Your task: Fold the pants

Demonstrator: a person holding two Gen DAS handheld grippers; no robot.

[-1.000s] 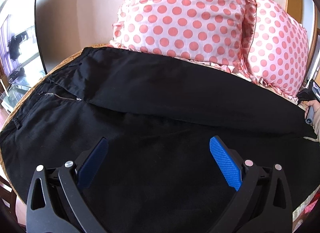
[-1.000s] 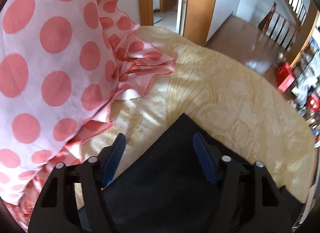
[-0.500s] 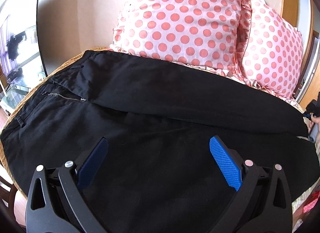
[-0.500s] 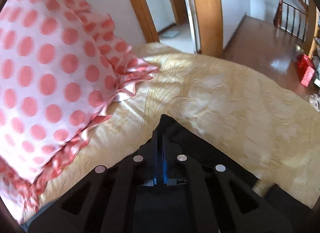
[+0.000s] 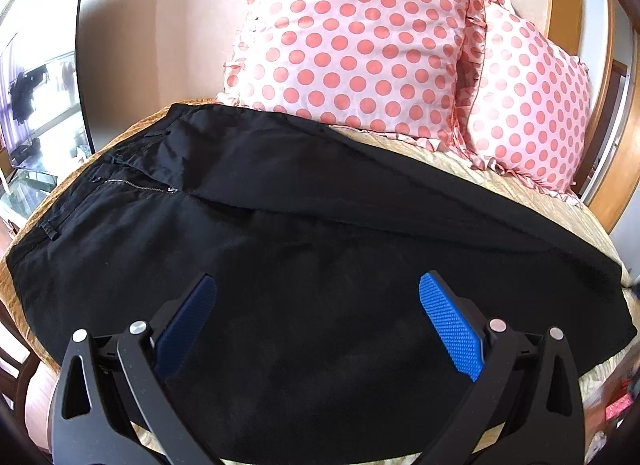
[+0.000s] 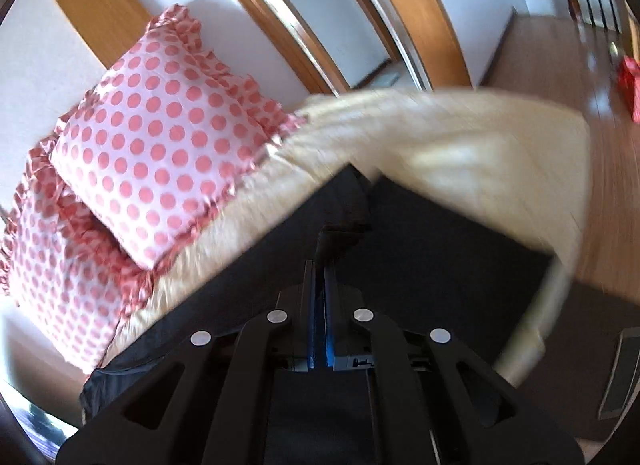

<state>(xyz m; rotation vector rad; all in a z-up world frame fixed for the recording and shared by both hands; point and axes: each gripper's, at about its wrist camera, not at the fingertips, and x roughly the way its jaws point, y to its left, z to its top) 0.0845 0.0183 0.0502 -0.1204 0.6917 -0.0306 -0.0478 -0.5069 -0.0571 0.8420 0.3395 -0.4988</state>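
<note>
On the gold quilted bedspread [image 5: 520,201], beside polka-dot pillows [image 5: 360,49], we are viewing black trousers [image 5: 320,225] lying lengthwise. Our right gripper [image 6: 320,265], spread a second ago, is now clamping the hem and lifting; the left gripper [image 5: 320,321] is hovering, released. The fold is starting.

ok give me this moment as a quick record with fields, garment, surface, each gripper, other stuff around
garment: black fabric pants, spread flat, one leg folded over the other, zipper at the waist end
surface: bed with a golden patterned bedspread
left gripper: open, above the pants, holding nothing
right gripper: shut on the pants at the leg end, cloth lifted
other: two pink polka-dot ruffled pillows behind the pants
</note>
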